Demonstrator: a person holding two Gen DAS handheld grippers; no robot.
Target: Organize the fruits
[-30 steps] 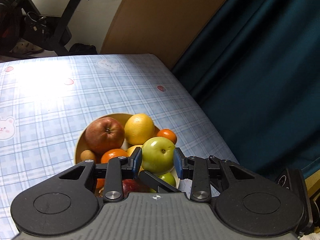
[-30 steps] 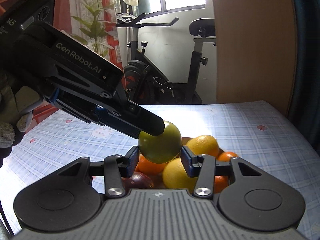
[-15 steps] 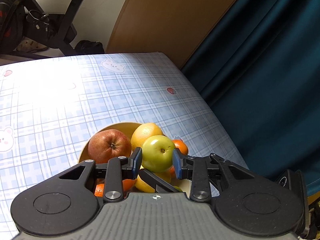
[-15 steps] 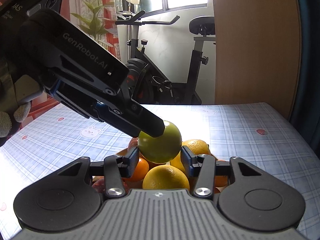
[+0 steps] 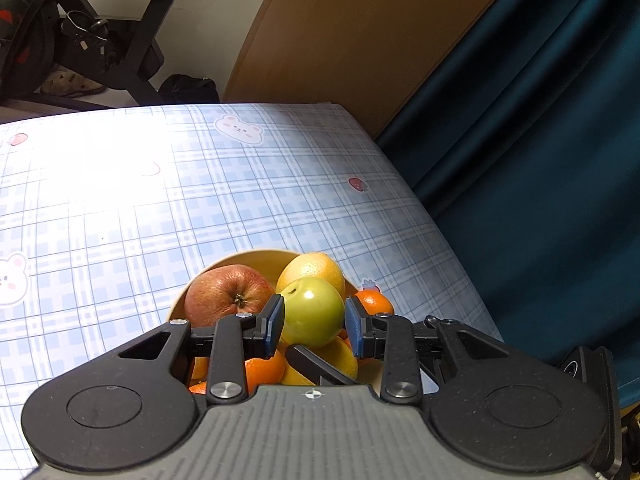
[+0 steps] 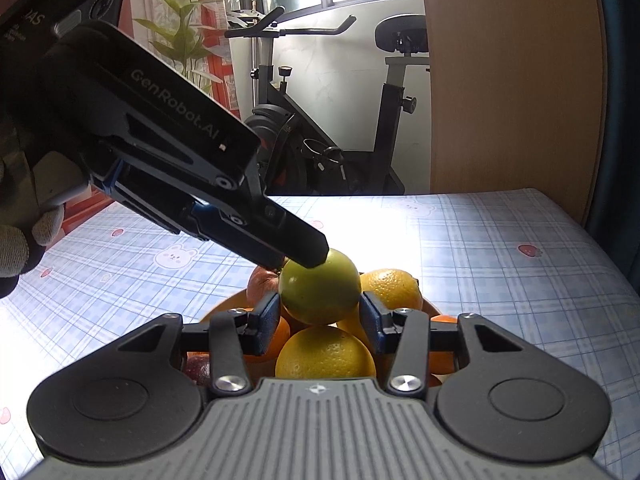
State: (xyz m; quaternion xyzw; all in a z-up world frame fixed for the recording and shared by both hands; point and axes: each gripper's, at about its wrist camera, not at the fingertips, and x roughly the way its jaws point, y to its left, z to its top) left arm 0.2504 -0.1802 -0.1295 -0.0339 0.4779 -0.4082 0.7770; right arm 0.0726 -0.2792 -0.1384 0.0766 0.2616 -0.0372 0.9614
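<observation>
A green apple [image 5: 312, 312] sits between the pads of my left gripper [image 5: 314, 326], which is shut on it and holds it above a yellow bowl [image 5: 256, 258] of fruit. The bowl holds a red apple [image 5: 228, 296], lemons [image 5: 312, 270] and oranges [image 5: 372, 300]. In the right wrist view the same green apple [image 6: 320, 292] lies between the fingers of my right gripper [image 6: 320, 318]; they stand open with gaps on both sides. The left gripper's finger [image 6: 280, 236] reaches onto the apple from the upper left. A lemon [image 6: 326, 354] lies just below.
The bowl stands on a table with a blue plaid cloth [image 5: 160, 200]. The table's right edge meets a dark teal curtain [image 5: 540, 160]. An exercise bike [image 6: 320, 120] and a wooden panel [image 6: 508, 80] stand beyond the far edge.
My left gripper has lifted the green apple higher above the bowl. The right gripper has stayed around the apple and risen with it.
</observation>
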